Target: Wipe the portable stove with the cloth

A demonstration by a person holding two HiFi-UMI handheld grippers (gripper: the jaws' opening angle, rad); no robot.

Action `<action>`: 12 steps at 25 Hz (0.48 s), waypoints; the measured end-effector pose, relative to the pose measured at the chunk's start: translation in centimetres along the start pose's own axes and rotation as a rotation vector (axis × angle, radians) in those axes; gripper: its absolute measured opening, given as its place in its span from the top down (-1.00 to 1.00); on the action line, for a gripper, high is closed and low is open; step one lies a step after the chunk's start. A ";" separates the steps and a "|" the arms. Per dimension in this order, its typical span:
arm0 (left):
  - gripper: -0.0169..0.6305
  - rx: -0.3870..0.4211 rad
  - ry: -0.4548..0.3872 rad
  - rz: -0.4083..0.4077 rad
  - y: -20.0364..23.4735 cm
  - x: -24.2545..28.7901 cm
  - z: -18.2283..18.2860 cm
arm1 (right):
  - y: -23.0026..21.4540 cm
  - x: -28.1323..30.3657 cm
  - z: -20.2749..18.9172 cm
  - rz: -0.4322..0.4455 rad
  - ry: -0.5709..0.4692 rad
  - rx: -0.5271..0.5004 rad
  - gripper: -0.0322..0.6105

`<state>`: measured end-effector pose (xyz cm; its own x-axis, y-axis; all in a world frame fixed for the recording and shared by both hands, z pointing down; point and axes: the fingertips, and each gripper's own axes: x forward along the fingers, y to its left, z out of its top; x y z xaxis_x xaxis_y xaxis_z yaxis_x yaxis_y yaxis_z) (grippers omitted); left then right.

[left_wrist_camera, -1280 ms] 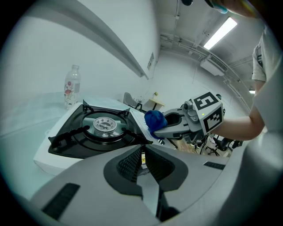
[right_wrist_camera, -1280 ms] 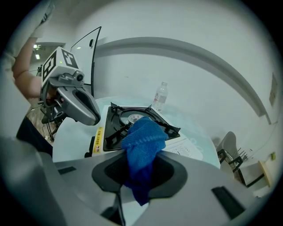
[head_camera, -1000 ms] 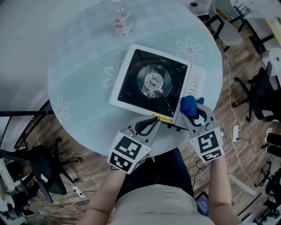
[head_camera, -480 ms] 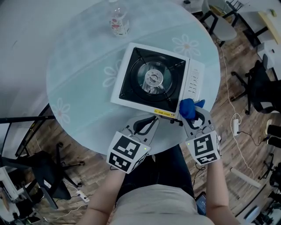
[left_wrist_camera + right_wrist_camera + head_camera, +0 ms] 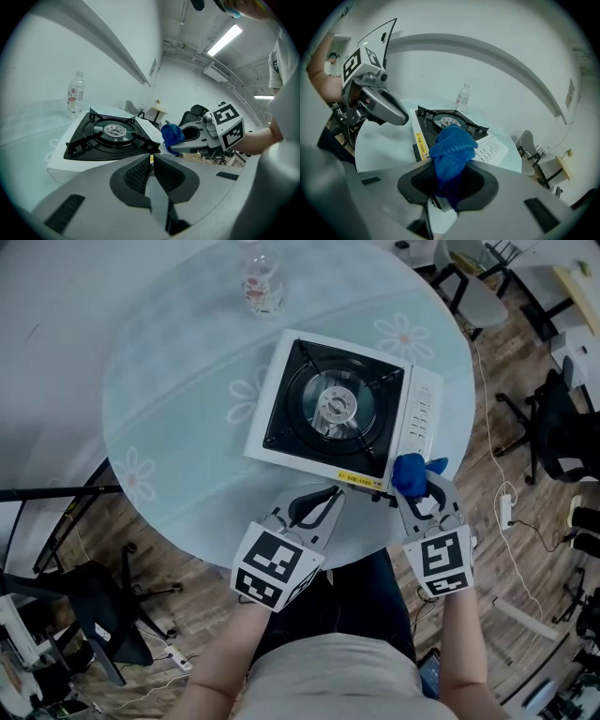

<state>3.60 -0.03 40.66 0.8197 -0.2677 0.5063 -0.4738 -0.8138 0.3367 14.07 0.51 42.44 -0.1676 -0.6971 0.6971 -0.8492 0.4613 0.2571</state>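
still, right claw (image 5: 415,486) stays clamped on cloth (image 5: 409,471) at stove (image 5: 330,414) corner; left claw (image 5: 323,499) closed.

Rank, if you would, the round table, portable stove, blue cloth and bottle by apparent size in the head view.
1. round table
2. portable stove
3. blue cloth and bottle: about alike; the bottle is farther and cut off at the top edge.
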 end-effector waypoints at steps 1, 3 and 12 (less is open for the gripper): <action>0.82 0.002 -0.002 0.000 0.1 0.0 0.1 | 0.1 -0.1 0.0 -0.005 0.002 -0.002 0.54; 0.83 0.003 -0.008 0.001 0.2 -0.1 0.2 | 0.3 -0.2 0.1 -0.007 0.007 -0.001 0.54; 0.83 -0.006 -0.007 -0.001 0.6 -0.2 0.1 | 2.0 -0.6 0.5 0.036 0.013 -0.002 0.54</action>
<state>3.19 -0.53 40.64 0.8222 -0.2706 0.5007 -0.4751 -0.8108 0.3419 12.25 1.63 42.20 -0.1912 -0.6731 0.7144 -0.8419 0.4867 0.2332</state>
